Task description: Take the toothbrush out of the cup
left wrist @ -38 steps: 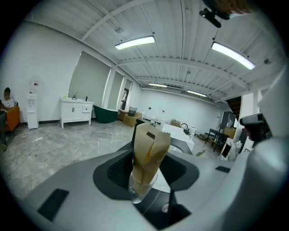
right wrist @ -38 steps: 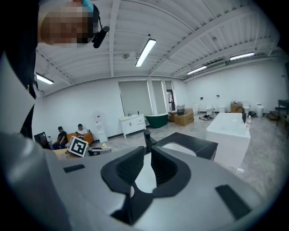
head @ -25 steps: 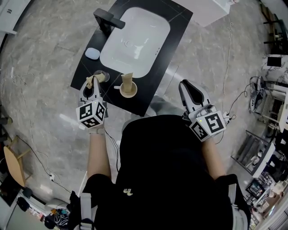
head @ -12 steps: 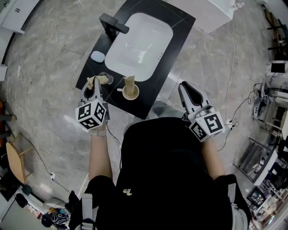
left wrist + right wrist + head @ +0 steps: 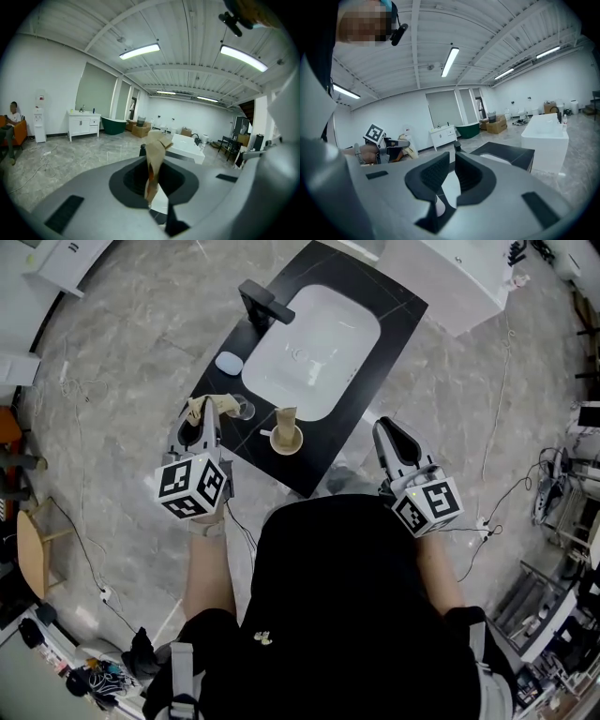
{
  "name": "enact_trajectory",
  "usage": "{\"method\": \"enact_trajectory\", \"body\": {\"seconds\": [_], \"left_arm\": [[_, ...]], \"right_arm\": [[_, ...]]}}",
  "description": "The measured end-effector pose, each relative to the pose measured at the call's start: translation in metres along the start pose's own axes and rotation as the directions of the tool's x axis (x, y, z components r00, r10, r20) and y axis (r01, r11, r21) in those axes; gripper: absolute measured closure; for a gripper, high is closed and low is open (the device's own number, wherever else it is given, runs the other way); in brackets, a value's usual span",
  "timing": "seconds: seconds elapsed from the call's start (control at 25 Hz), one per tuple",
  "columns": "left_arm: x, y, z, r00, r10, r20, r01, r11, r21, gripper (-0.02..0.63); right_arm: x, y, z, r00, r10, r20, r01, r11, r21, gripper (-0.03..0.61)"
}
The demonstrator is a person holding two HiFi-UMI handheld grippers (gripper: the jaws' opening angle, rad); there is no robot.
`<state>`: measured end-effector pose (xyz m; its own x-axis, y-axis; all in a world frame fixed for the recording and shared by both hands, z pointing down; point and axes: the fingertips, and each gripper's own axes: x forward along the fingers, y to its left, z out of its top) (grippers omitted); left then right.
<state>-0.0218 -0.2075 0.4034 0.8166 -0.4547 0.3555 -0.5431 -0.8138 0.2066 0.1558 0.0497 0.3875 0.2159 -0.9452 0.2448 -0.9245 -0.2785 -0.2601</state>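
Between left tongs [image 5: 207, 416] — tan-wrapped toothbrush [image 5: 153, 165], clamped.

Head cam looks steeply down on counter [image 5: 398, 320]; L/R tool cams face ~level; R also sees counter.

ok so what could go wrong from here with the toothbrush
The left gripper pinches the thin toothbrush at just one spot, so it might pivot or slip out. The clear cup stands right beside those jaws, near the edge of the counter; a sideways swing could knock it over or off.
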Motion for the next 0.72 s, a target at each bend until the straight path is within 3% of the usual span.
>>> {"method": "enact_trajectory", "body": {"seconds": [0.36, 0.72], "left_arm": [[-0.037, -0.005, 0.034, 0.996, 0.053, 0.066, -0.053, 0.999, 0.001, 0.568], [-0.079, 0.005, 0.009, 0.987, 0.149, 0.061, -0.145, 0.987, -0.066, 0.568]], "right_arm": [[0.017, 0.012, 0.006, 0.995, 0.094, 0.013, -0.094, 0.996, 0.000, 0.529], [0.039, 0.023, 0.008, 0.983, 0.184, -0.009, -0.184, 0.983, 0.013, 0.529]]}}
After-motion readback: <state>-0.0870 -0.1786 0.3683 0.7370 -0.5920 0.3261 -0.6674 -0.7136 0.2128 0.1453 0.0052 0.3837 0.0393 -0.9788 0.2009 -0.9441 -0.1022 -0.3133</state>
